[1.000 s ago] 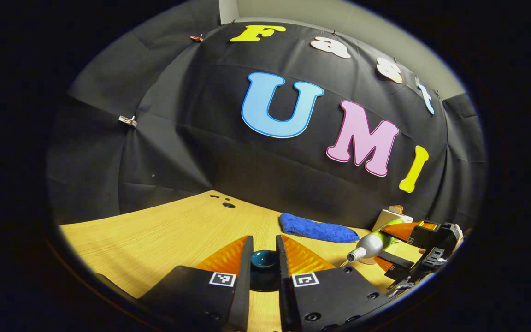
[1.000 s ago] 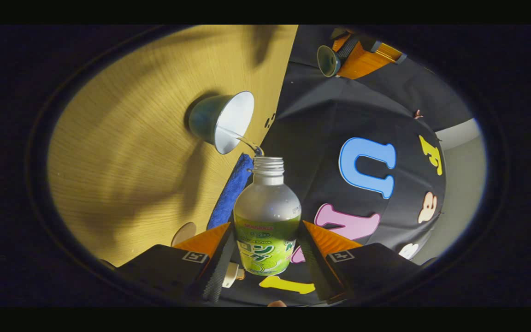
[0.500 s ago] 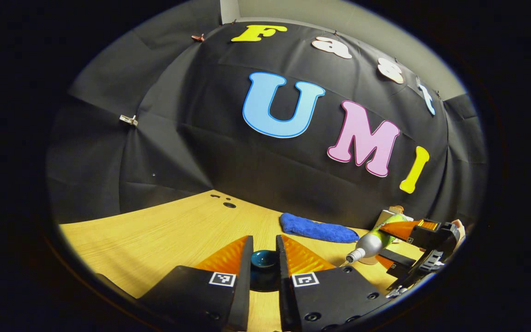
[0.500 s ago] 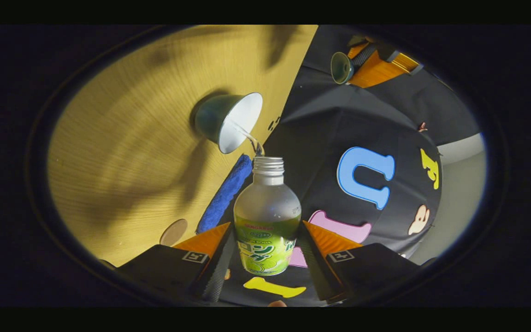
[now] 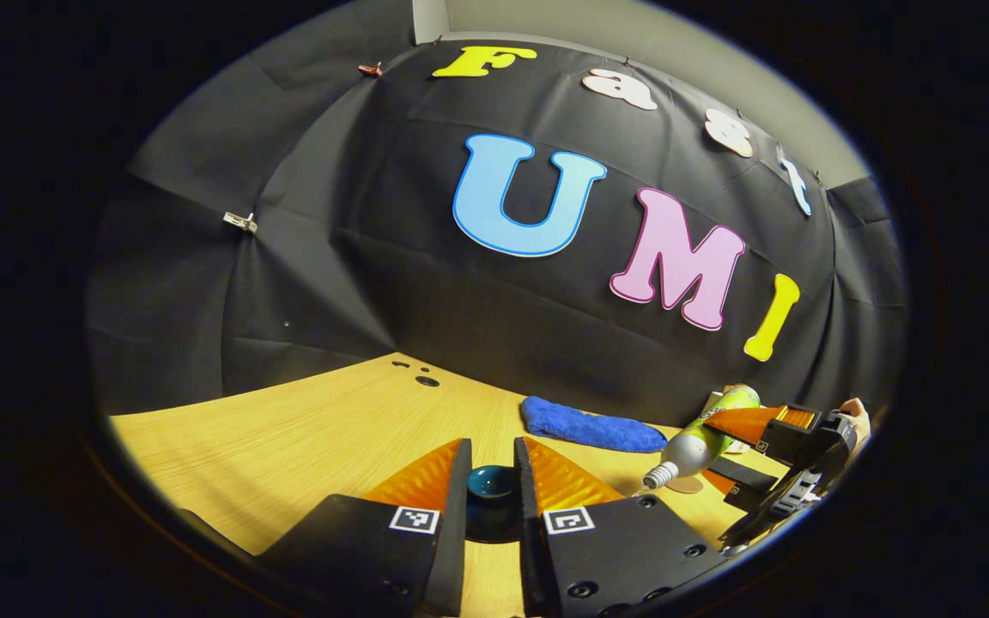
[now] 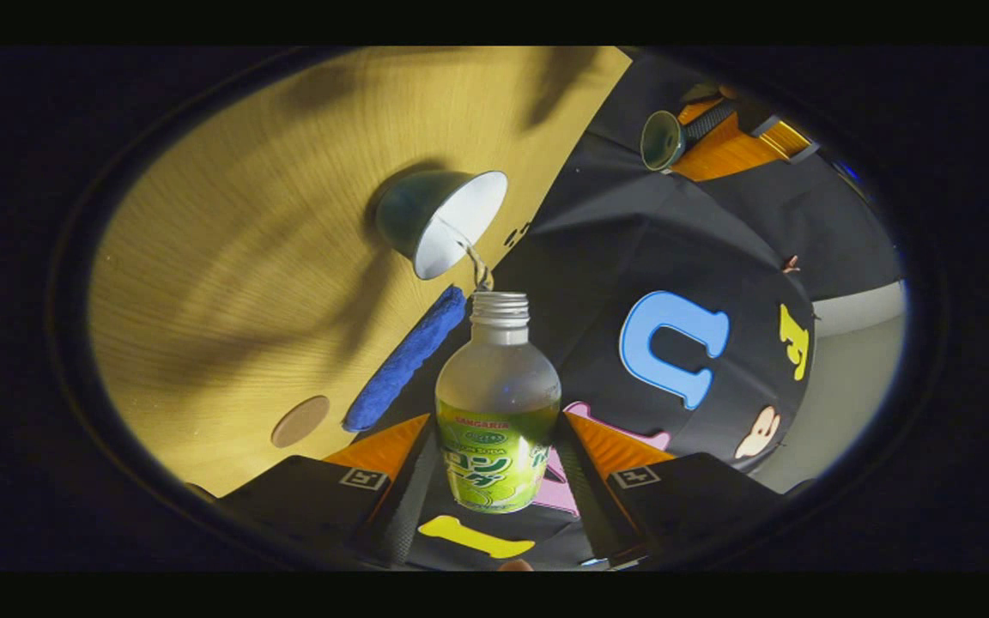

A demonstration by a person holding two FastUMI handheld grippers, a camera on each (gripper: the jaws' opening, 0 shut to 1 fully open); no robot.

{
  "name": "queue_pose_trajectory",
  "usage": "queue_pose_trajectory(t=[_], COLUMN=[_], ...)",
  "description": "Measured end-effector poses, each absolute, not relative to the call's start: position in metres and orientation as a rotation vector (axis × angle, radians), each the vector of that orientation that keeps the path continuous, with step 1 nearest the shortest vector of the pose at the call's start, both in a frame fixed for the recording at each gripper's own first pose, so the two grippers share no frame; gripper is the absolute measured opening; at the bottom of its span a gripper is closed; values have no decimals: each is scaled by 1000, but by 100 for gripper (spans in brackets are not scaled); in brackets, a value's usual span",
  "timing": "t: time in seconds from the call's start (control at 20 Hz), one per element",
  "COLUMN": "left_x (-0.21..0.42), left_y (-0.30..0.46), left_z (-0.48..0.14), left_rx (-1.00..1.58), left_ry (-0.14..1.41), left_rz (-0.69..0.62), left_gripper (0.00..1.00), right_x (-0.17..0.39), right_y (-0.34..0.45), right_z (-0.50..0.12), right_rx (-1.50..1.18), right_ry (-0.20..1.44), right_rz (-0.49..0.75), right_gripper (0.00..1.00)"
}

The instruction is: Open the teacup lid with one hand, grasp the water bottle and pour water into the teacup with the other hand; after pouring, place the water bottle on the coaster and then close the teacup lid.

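My right gripper [image 6: 494,421] is shut on a water bottle [image 6: 499,403] with a green label and no cap. The bottle is tipped, and a thin stream of water runs from its mouth into the open teacup [image 6: 443,223], dark outside and white inside, which stands on the wooden table [image 6: 228,257]. My left gripper [image 5: 492,446] is shut on the dark teal teacup lid [image 5: 492,485] and holds it over the table. In the left gripper view the tilted bottle [image 5: 700,438] and the right gripper [image 5: 712,451] are at the far right. The round coaster [image 6: 300,421] lies bare.
A folded blue cloth [image 6: 404,360] lies along the table's back edge near the wall, between teacup and coaster. The same cloth [image 5: 589,425] and the coaster [image 5: 683,485] appear in the left gripper view. Small holes [image 5: 426,380] mark the tabletop's far corner.
The right gripper has tipped the bottle further, its base rising, while water keeps flowing into the teacup. The left gripper with the lid has stayed put.
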State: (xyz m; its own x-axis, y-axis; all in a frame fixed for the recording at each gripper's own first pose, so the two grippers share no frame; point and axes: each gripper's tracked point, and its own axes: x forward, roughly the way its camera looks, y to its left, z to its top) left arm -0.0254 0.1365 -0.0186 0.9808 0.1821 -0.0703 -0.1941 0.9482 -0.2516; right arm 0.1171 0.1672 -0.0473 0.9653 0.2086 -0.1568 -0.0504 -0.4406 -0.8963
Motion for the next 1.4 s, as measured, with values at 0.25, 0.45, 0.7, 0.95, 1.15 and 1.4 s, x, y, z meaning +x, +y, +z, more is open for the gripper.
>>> queue_pose_trajectory(t=[0.25, 0.45, 0.7, 0.95, 1.15, 1.4], left_x=[-26, -26, -27, -27, -27, -29], left_y=[138, 138, 140, 140, 140, 144], left_z=[-20, -19, -19, -19, -18, -15], left_rx=[-263, -267, -267, -270, -272, -274], left_ry=[46, 46, 47, 49, 44, 35], left_rz=[192, 194, 199, 194, 196, 207], left_gripper=[30, 30, 30, 30, 30, 30], right_x=[110, 113, 114, 107, 107, 107], right_y=[173, 179, 180, 185, 191, 180], right_z=[-41, -32, -25, -21, -17, -39], right_rx=[-2070, -2122, -2173, -2220, -2194, -1826], right_ry=[-182, -243, -304, -386, -393, -184], right_rz=[283, 268, 234, 203, 205, 297], right_gripper=[79, 78, 79, 79, 78, 82])
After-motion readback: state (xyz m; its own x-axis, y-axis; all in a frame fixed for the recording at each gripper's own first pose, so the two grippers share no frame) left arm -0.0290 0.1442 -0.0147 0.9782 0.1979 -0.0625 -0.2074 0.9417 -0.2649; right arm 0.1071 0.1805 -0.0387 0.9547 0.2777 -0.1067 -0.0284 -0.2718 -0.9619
